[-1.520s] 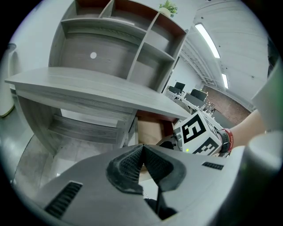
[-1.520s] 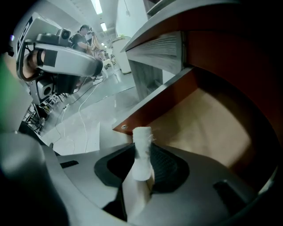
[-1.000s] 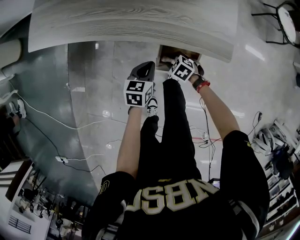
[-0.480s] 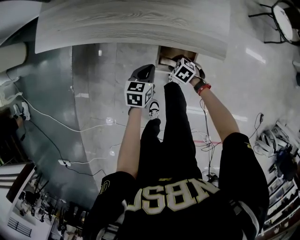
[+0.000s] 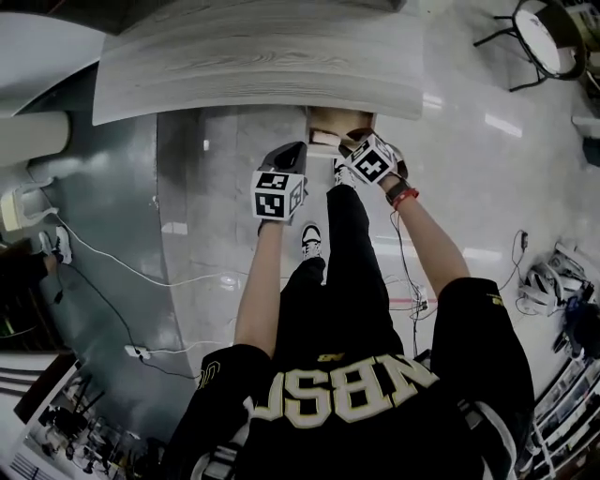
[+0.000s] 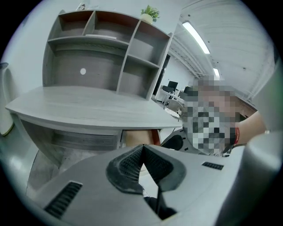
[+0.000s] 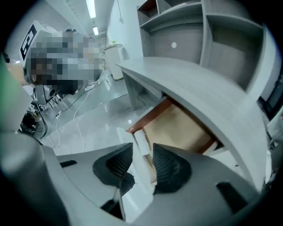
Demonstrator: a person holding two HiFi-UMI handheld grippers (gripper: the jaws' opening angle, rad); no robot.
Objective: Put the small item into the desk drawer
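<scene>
Head view: shows one surface (image 5: 253,56) with one drawer (image 5: 352,120) pulled out under its near edge. Shows two tools, the left tool (image 5: 287,155) just beside the drawer front and the right tool (image 5: 352,141) over the drawer's near rim.

Left gripper view: finds the pads pressed together with nothing between them. Looks across the surface to one shelf unit (image 6: 106,53) (one plant (image 6: 149,13) on top).

Right gripper view: finds the jaws apart, just spread wide and then eased in a little. Catches one small white item (image 7: 141,142) through the gap, lying at the drawer's near corner and seemingly clear of both pads. Reads as the release step, with the placing itself done. Calls next for lifting the right tool away without brushing the surface's edge, then perhaps nudging the drawer shut.
</scene>
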